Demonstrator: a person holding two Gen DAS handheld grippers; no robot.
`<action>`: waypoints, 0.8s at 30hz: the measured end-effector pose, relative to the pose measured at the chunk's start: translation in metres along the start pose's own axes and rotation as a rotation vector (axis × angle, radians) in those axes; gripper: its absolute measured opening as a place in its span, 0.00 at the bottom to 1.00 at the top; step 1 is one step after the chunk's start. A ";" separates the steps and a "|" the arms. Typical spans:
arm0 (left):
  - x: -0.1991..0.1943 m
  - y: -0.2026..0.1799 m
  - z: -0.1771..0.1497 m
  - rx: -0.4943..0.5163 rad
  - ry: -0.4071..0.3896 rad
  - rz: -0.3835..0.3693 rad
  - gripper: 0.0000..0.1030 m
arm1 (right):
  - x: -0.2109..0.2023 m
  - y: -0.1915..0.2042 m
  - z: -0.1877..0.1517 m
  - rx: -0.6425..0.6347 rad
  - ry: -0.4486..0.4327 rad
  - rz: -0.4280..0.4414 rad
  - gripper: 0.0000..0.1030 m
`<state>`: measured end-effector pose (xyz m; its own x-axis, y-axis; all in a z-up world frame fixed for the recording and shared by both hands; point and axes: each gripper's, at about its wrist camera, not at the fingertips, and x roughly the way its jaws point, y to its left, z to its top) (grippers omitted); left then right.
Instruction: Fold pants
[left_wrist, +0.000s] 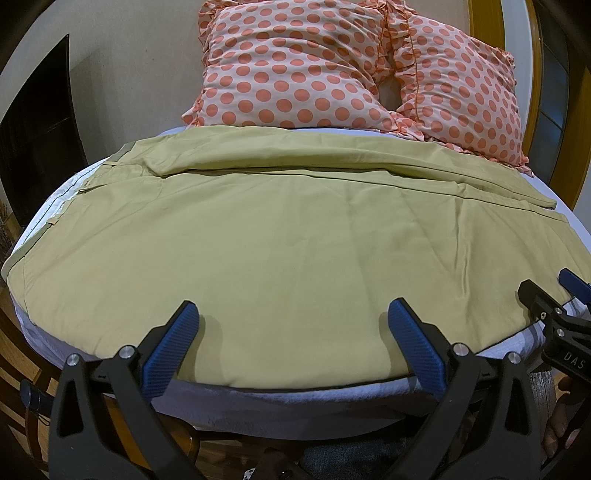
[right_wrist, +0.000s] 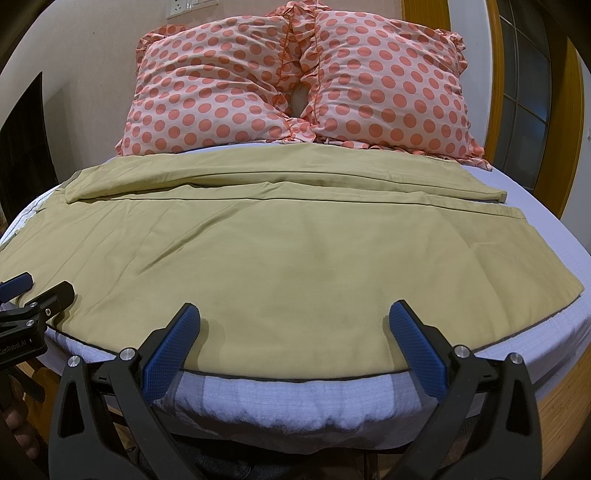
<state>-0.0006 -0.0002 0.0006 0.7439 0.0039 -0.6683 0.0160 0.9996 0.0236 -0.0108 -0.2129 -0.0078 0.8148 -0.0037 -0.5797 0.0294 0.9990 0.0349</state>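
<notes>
Tan pants lie spread flat across the white bed, waistband at the left, leg hems at the right; they also show in the right wrist view. The far leg lies beside the near one with a seam between them. My left gripper is open and empty, just above the near edge of the pants. My right gripper is open and empty too, over the near edge further right. The right gripper's tips show at the right edge of the left wrist view. The left gripper's tips show at the left edge of the right wrist view.
Two pink polka-dot pillows lean at the head of the bed behind the pants. The white sheet shows at the right and along the near mattress edge. A wooden door frame stands at the right, wood floor below.
</notes>
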 end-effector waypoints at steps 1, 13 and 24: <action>0.000 0.000 0.000 0.000 0.000 0.000 0.98 | 0.000 0.000 0.000 0.000 0.000 0.000 0.99; 0.000 0.000 0.000 0.000 -0.002 0.000 0.98 | 0.000 0.000 -0.001 0.000 -0.002 0.000 0.99; 0.000 0.000 0.000 0.000 -0.002 0.000 0.98 | -0.004 0.000 0.001 0.000 -0.007 0.000 0.99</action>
<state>-0.0008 -0.0002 0.0006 0.7455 0.0042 -0.6665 0.0160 0.9996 0.0241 -0.0137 -0.2130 -0.0048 0.8186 -0.0042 -0.5743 0.0294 0.9990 0.0347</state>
